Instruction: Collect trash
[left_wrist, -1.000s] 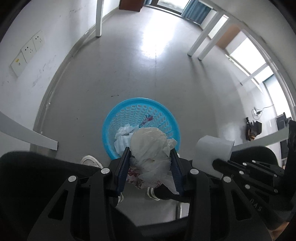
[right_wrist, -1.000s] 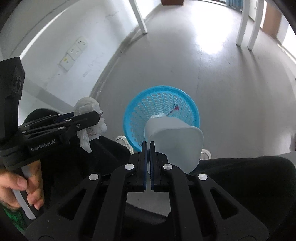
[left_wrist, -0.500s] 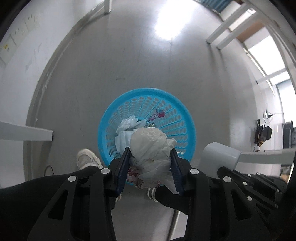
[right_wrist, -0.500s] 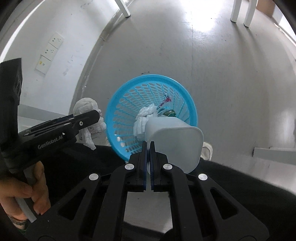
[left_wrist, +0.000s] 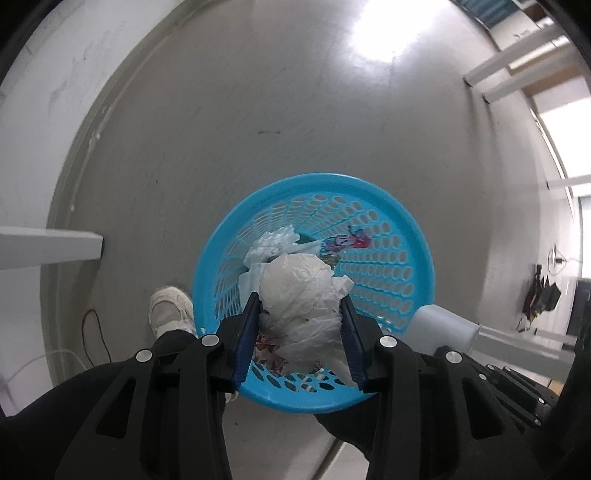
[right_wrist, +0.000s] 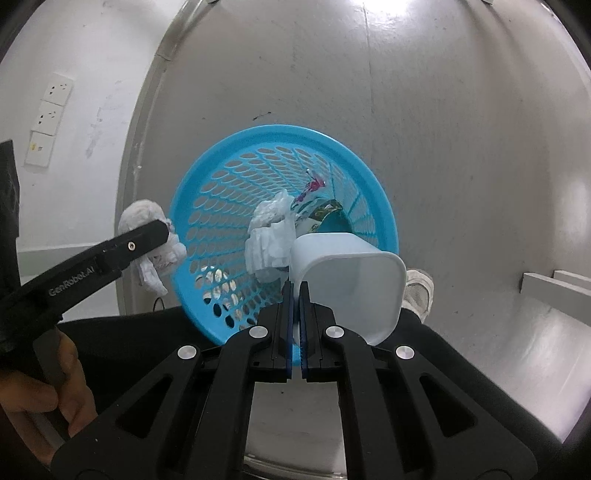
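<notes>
A blue perforated waste basket (left_wrist: 413, 236) (right_wrist: 207, 177) stands on the grey floor, with crumpled white tissue (right_wrist: 271, 236) and a colourful wrapper (left_wrist: 347, 242) inside. My left gripper (left_wrist: 300, 301) is shut on a crumpled white plastic bag (left_wrist: 299, 291), held just above the basket's near side. My right gripper (right_wrist: 295, 291) is shut on the rim of a white plastic cup (right_wrist: 354, 280), which hangs over the basket's near right edge. The cup (left_wrist: 443, 330) also shows at the right of the left wrist view, and the bag (right_wrist: 151, 240) at the left of the right wrist view.
A person's white shoes (left_wrist: 170, 312) (right_wrist: 419, 290) and dark trouser legs flank the basket. A white wall with sockets (right_wrist: 51, 118) runs on the left. White table legs (left_wrist: 513, 70) stand far back. A grey ledge (left_wrist: 48, 247) juts in at left.
Both grippers have sunk toward the basket with their loads; the basket now looks larger and sits right under the bag and the cup. Both grips are unchanged.
</notes>
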